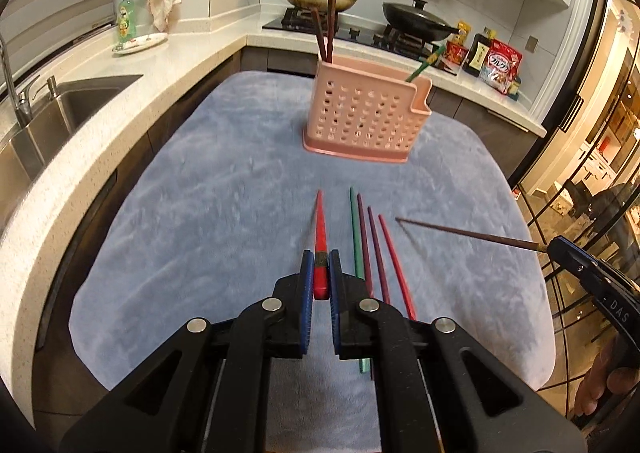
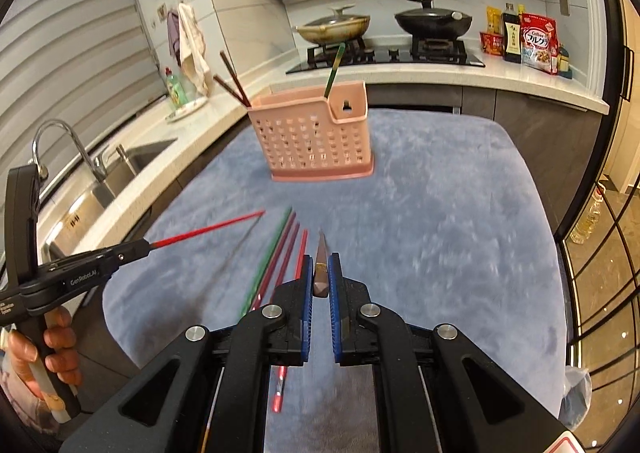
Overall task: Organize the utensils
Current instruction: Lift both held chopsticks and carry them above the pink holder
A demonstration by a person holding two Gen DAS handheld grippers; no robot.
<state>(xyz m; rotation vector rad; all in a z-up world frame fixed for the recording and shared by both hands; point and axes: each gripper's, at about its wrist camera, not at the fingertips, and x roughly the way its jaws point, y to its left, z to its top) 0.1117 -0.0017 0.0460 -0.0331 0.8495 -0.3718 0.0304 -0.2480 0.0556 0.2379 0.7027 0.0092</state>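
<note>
The left gripper [image 1: 319, 269] is pinched on the thick end of a red chopstick [image 1: 319, 229], whose tip points toward the pink holder [image 1: 366, 115]. The right gripper [image 2: 320, 273] is likewise clamped on the butt of a brown chopstick [image 2: 321, 253], also aimed at the holder. In the left wrist view the right gripper [image 1: 560, 247] shows at the far right with the brown chopstick [image 1: 468, 233] held clear above the blue cloth [image 1: 208, 213].

Between the 2 grippers, on the near side of the holder, 4 loose chopsticks lie side by side on the cloth — 1 green chopstick [image 1: 353, 233], 2 purple chopsticks [image 1: 370, 249] and 1 more red stick [image 1: 394, 261].

The holder stands upright on the cloth, perforated, with 2 brown sticks [image 1: 326, 33] leaning in its left end and a green stick [image 1: 424, 67] in its right end. Behind the holder — a stove [image 2: 384, 53] with 2 lidded pans; left of the holder, a sink [image 1: 60, 109].
</note>
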